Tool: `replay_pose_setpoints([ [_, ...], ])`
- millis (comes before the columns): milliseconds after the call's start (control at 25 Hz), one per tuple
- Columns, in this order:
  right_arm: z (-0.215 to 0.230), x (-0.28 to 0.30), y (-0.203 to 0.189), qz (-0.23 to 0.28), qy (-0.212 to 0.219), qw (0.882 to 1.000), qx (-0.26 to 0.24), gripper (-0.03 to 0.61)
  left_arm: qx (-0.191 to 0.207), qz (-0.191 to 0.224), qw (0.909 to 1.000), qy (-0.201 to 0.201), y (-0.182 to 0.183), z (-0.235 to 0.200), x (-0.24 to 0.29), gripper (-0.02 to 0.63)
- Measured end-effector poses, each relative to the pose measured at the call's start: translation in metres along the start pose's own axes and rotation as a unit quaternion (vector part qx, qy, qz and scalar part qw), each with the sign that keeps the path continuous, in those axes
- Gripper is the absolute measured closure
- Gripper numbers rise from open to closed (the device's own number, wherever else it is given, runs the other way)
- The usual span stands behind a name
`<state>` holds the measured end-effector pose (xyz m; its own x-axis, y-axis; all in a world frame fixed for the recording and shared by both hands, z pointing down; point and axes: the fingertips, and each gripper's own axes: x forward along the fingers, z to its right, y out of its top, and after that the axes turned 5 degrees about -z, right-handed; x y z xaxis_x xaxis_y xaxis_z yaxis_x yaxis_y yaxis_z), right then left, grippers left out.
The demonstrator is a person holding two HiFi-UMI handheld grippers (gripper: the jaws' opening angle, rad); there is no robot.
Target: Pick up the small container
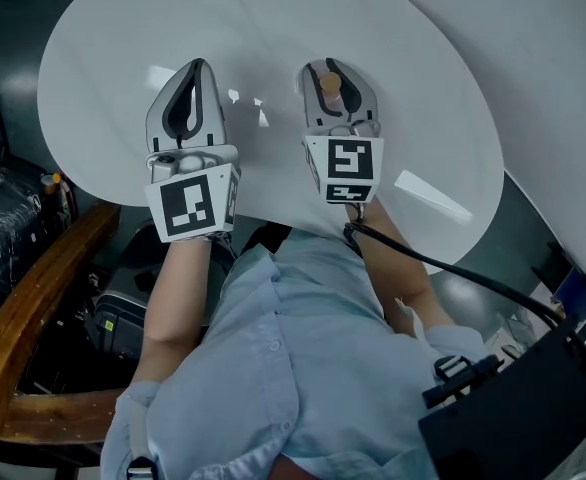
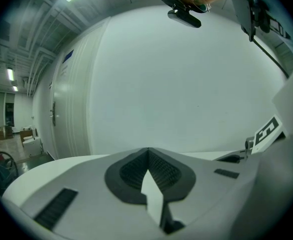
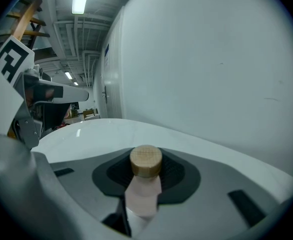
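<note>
We see the small container (image 3: 142,191) pale pink, its cap (image 3: 146,161) tan and cross-hatched. The table (image 1: 103,88) is white. The left gripper (image 1: 197,65) and right gripper (image 1: 330,66) are grey, with black ribbed pads and black-and-white square markers. At eight o'clock, a brown wooden rail (image 1: 33,298).

I have open desk (image 1: 93,78) to sweep across; the white wall (image 1: 563,58) hems its far edge.

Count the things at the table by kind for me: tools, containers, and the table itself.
Tools: 2, the left tool shut and empty, the right tool shut on the small bottle.
Small bottles: 1, pink with a tan cap.
Tables: 1, the white round table.
Total: 4.
</note>
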<state>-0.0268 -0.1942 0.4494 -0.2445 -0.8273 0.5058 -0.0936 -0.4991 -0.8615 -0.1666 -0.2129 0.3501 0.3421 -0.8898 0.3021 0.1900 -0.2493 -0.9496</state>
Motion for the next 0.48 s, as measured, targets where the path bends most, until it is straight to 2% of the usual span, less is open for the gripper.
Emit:
replay_pose_setpoints([
  [480,0.003,-0.012,0.025,0.028,0.001,1.0,-0.004,0.472,0.001,0.01,0.9999,0.006,0.005,0.0,-0.003,0.615],
])
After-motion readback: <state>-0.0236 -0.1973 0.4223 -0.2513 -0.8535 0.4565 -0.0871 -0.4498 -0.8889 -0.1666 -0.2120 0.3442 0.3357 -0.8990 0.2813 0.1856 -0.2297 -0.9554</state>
